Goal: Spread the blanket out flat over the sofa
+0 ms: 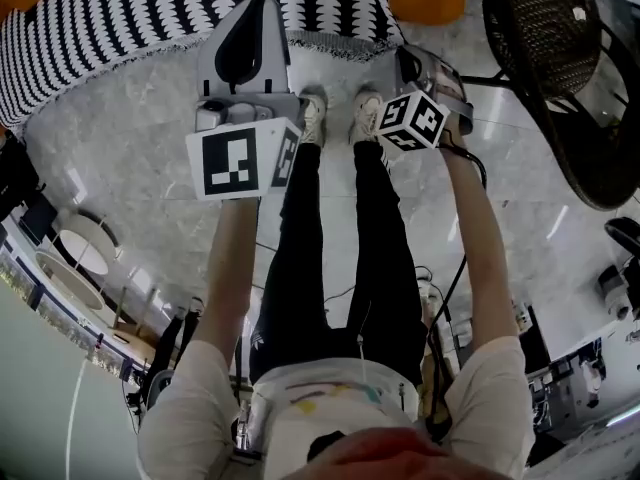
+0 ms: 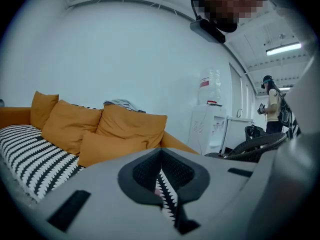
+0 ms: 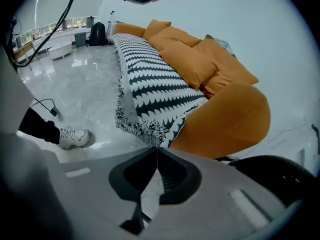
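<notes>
Blanket (image 1: 120, 18) lies spread over sofa (image 3: 225, 119) seat, 11 o'clock in head view. Left gripper (image 2: 161, 153) and right gripper (image 3: 154, 151): jaws pressed together, right empty, left possibly nipping fringe. Likely final step; next, straighten the hanging edge.

One blanket (image 3: 150, 79) is counted on one sofa (image 3: 225, 119). Four orange cushions (image 2: 132, 126) are seen. Two grippers are counted, the left gripper (image 2: 162, 181) and the right gripper (image 3: 152, 181). Two shoes (image 1: 313, 118), one wicker chair (image 1: 560, 58) and one water dispenser (image 2: 210, 129) are also seen.
</notes>
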`<state>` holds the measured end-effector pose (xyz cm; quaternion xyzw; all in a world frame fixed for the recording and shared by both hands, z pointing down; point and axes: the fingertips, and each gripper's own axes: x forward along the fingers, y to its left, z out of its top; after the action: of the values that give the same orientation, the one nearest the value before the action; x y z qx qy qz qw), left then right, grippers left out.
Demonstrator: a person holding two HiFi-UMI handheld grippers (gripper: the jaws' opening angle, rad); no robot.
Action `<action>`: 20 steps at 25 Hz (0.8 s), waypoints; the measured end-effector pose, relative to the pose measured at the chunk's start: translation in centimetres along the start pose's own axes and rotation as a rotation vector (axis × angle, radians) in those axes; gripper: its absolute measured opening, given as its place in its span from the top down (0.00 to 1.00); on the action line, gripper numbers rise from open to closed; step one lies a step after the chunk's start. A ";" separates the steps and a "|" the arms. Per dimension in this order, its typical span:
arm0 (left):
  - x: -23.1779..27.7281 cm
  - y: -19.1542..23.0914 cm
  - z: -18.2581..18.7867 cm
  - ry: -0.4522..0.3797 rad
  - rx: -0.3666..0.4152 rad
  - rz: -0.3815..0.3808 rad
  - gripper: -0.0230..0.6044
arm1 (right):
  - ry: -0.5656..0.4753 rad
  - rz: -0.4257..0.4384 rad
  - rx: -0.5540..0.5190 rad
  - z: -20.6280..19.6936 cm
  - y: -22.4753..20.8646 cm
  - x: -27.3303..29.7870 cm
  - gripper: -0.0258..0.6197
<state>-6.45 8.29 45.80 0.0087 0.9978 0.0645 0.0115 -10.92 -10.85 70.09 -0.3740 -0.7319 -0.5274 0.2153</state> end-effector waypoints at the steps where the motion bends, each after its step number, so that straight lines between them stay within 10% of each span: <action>1: 0.1 0.0 -0.4 0.002 0.001 0.000 0.94 | 0.012 0.012 -0.002 -0.4 0.4 0.7 0.95; 20: 3.1 1.8 -4.9 -0.006 -0.014 0.031 0.94 | 0.093 0.113 -0.208 -1.7 4.0 9.5 0.95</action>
<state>-9.65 9.52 50.86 0.0244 0.9970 0.0717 0.0135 -13.88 -8.74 79.88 -0.4101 -0.6403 -0.6042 0.2383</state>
